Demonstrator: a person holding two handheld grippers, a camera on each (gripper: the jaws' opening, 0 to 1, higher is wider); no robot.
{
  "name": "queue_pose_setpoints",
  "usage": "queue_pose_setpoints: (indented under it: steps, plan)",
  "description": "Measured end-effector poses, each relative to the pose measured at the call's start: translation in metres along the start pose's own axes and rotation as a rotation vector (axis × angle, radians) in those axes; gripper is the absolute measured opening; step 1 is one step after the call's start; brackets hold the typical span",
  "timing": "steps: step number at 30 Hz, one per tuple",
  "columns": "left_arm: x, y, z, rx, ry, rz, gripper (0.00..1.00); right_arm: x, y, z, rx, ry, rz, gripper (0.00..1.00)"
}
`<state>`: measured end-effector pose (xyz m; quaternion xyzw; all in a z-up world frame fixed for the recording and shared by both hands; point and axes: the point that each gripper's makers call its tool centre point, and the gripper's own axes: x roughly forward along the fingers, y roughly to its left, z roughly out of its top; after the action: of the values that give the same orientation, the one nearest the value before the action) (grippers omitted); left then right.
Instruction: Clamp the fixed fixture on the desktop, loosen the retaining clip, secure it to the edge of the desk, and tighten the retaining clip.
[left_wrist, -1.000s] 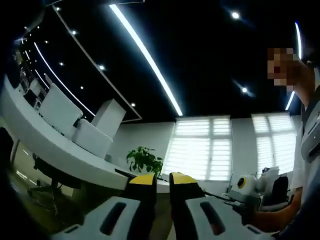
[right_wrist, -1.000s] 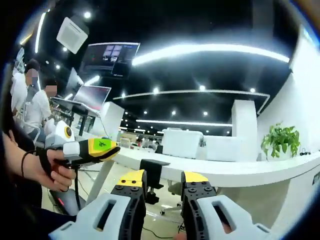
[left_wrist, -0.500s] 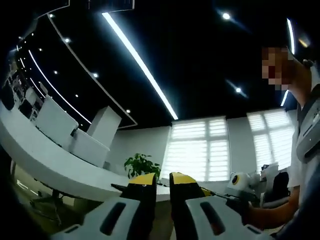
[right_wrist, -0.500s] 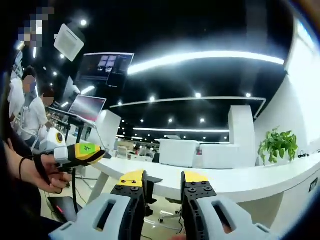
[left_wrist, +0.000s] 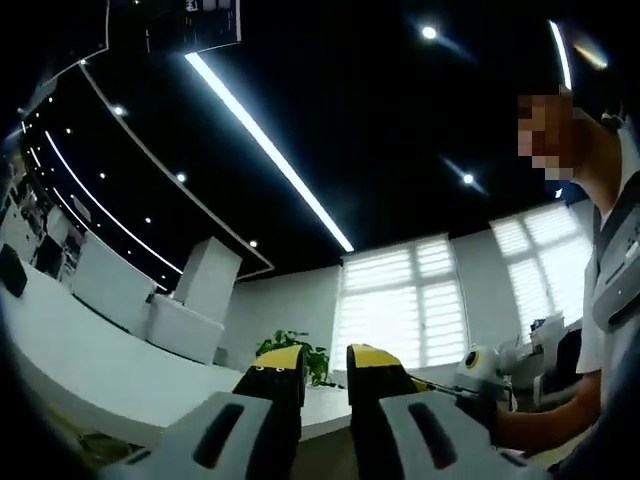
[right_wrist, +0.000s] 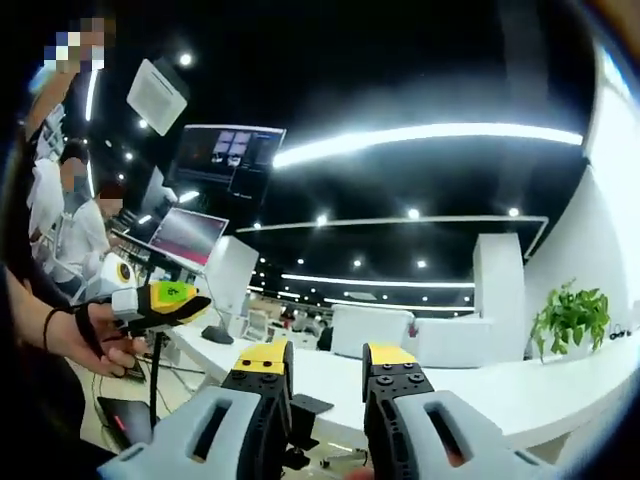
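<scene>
1. Between the yellow-tipped jaws of the left gripper (left_wrist: 325, 362) there is a narrow gap with nothing in it; beyond them stand a potted plant (left_wrist: 291, 349), bright blinds (left_wrist: 400, 300) and a long white counter (left_wrist: 90, 365).
2. Far right in the left gripper view, the person's hand (left_wrist: 520, 430) carries the right gripper, its yellow tip pointing left toward this pair of jaws.
3. Jaws of the right gripper (right_wrist: 315, 362) likewise stand narrowly apart and hold nothing; past them lie a white desk (right_wrist: 470, 385), a green plant (right_wrist: 570, 318) and hanging monitors (right_wrist: 225, 158).
4. Left in the right gripper view, the person's other hand (right_wrist: 85, 335) holds the left gripper, with its yellow and green end aimed right.
5. Both cameras tilt up toward the ceiling lights, so the fixture and its retaining clip cannot be placed. My judgement: they lie below the jaws, and both grippers must tip downward before anything else. Which hand is nearer cannot be told.
</scene>
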<state>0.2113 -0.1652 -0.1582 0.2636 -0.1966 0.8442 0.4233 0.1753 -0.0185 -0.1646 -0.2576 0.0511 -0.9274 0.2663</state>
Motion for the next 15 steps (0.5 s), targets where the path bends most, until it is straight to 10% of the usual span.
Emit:
queue_pose_setpoints:
  steps: [15]
  plan:
    - [-0.002, 0.004, 0.037, 0.060, -0.088, 0.013, 0.40, 0.006, -0.012, 0.038, -0.068, -0.080, 0.000, 0.34]
